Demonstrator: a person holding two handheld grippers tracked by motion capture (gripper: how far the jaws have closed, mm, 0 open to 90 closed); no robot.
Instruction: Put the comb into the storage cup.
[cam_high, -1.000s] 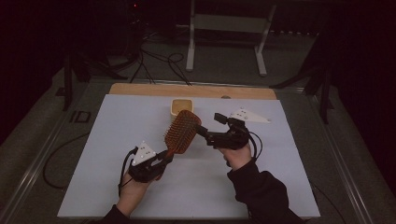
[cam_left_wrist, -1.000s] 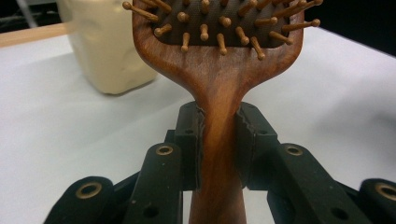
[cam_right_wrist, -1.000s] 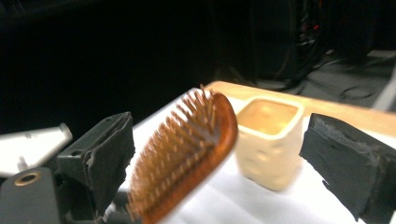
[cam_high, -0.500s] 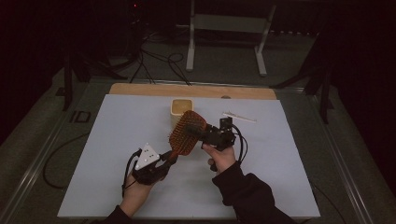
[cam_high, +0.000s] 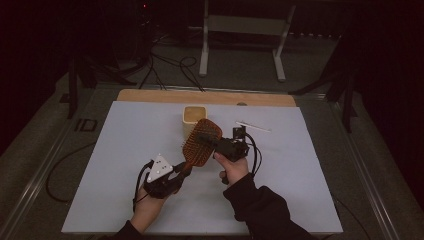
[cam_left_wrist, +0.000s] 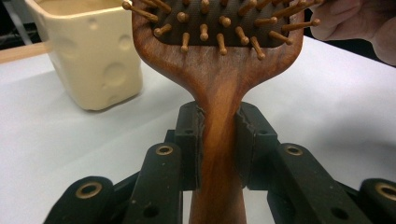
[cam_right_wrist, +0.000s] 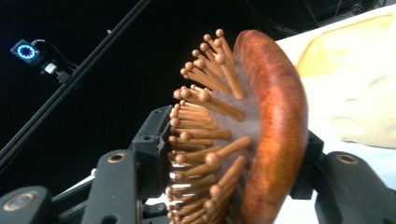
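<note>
Hairbrush (cam_high: 201, 144) is hanging above the middle of the table (cam_high: 125, 150), tilted, with its head near the cream cup (cam_high: 193, 117) and its handle pointing down toward the person. The left gripper (cam_high: 176, 174) is clamping the wooden handle: in the left gripper view its jaws are pressing on both sides of the neck just below the head (cam_left_wrist: 219, 107). The right gripper (cam_high: 206, 138) is closing across the head from the side; in the right gripper view one jaw is sitting among the pegs (cam_right_wrist: 205, 135) and the other is resting against the rounded wooden back, so the jaws are standing fairly wide with the brush between them and look to be gripping it. Both hands are thus sharing the brush, which is touching neither the table nor the cup.

Judging from this, the work looks to be at a handover in mid-air, or a turning of the brush between the grippers. The lift is done and both grips are on. What is left seems to be the release by one gripper, then carrying the brush to wherever it belongs, possibly into the cup just behind it. A thin white stick (cam_high: 253, 126) is lying on the table to the right of the cup, untouched.
</note>
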